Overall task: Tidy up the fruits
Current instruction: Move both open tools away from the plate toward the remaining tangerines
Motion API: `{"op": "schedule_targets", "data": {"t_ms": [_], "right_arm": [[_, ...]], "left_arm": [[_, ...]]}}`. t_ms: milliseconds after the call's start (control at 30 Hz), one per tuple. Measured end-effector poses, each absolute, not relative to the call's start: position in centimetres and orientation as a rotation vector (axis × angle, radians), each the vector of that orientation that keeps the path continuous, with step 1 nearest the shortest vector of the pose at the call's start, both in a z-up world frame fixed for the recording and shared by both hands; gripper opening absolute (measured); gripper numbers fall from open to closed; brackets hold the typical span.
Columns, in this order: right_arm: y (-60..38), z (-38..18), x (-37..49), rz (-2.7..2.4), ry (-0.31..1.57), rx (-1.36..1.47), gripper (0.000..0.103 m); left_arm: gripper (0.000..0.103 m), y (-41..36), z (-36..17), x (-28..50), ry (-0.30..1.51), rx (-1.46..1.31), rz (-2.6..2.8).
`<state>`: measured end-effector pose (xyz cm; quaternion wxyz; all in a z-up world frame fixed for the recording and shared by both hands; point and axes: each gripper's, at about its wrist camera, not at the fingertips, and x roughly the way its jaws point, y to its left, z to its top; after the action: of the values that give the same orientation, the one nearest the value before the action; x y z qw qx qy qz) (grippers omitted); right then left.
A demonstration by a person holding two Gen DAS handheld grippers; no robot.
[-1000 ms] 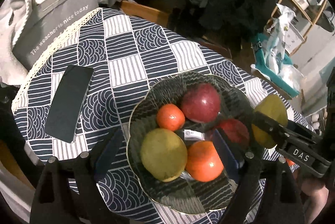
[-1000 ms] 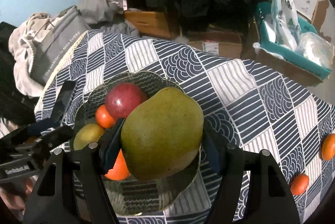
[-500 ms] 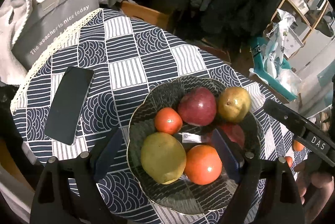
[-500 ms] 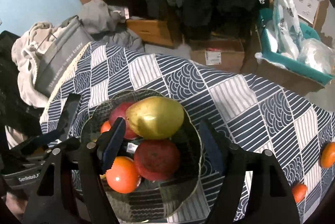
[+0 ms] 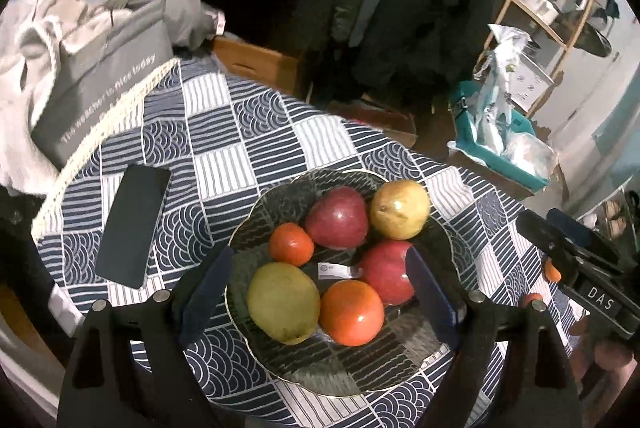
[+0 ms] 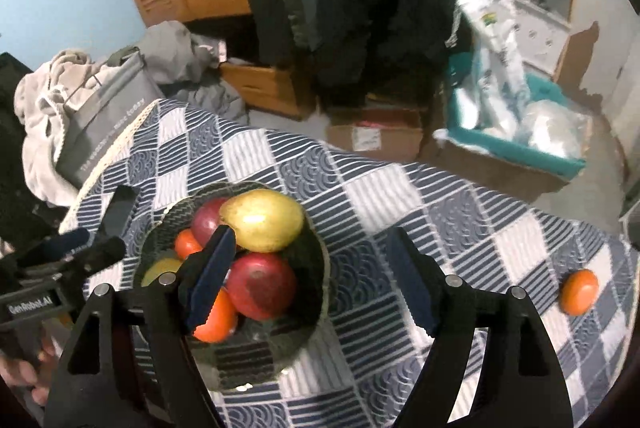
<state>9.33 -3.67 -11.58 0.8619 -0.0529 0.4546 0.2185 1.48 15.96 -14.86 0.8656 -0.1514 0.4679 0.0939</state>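
Observation:
A dark glass bowl (image 5: pixel 280 196) (image 6: pixel 316 260) on the patterned tablecloth holds several fruits: a yellow-green pear (image 5: pixel 400 209) (image 6: pixel 264 219) at its far right, two red apples (image 5: pixel 338 218), (image 5: pixel 386 278), a green pear (image 5: pixel 283 302), an orange (image 5: pixel 351 312) and a small tangerine (image 5: pixel 291 244). My left gripper (image 5: pixel 318 294) is open and empty, hovering over the bowl's near side. My right gripper (image 6: pixel 310 280) is open and empty, raised above the bowl's right edge. Another orange (image 6: pixel 579 291) lies on the cloth at the right.
A black phone (image 5: pixel 134 226) lies on the cloth left of the bowl. A grey bag (image 5: pixel 100 84) stands at the table's far left edge. Two small orange fruits (image 5: pixel 552 271) lie by the right gripper's body. Boxes and a teal bin (image 6: pixel 516 144) are on the floor beyond.
My right gripper set the yellow-green pear into the bowl, opened, and drew back up and to the right. My left gripper stayed open over the bowl.

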Motion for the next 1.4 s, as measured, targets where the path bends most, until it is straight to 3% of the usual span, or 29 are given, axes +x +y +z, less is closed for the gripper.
{"op": "schedule_targets", "data": {"t_ms": [633,1400], "right_arm": [[-10.8,-8.2,5.6,0.337,0.868,-0.129,0.082],[-22.3,-7.9,4.8,0.182,0.906,-0.056,0.085]], "left_arm": [[0.089,9.7,-12.0,1.3,0.945,-0.224,0.119],[0.089,-2.6,-10.5,3.3,0.966,-0.052,-0.049]]}}
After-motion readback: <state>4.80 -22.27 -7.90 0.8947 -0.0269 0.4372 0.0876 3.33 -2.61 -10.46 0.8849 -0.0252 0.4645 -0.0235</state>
